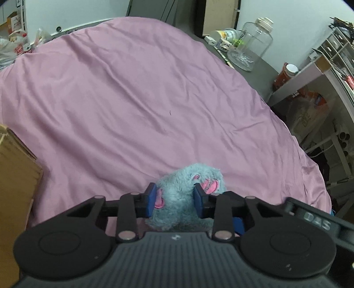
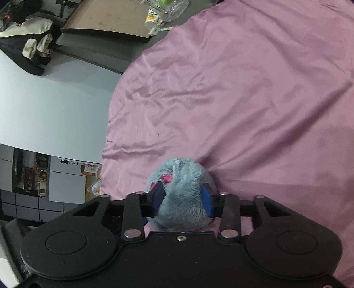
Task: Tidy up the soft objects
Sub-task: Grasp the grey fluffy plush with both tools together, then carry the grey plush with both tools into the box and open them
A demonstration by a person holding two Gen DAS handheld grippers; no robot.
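Observation:
A fluffy blue-grey plush toy [image 1: 183, 195] with pink patches sits between the blue pads of my left gripper [image 1: 176, 197], which is shut on it, low over the pink sheet [image 1: 132, 99]. My right gripper [image 2: 182, 198] is also shut on blue-grey plush [image 2: 181, 190] with a pink spot, near the sheet's left edge [image 2: 243, 88]. I cannot tell whether both grippers hold the same toy. Part of another black gripper body [image 1: 316, 219] shows at the lower right of the left wrist view.
A cardboard box [image 1: 15, 188] stands at the left on the sheet. A clear glass jar [image 1: 252, 42], small bottles and shelves [image 1: 331, 66] lie beyond the far right edge. In the right wrist view a white surface [image 2: 50, 106] and a brown board [image 2: 110, 17] lie left of the sheet.

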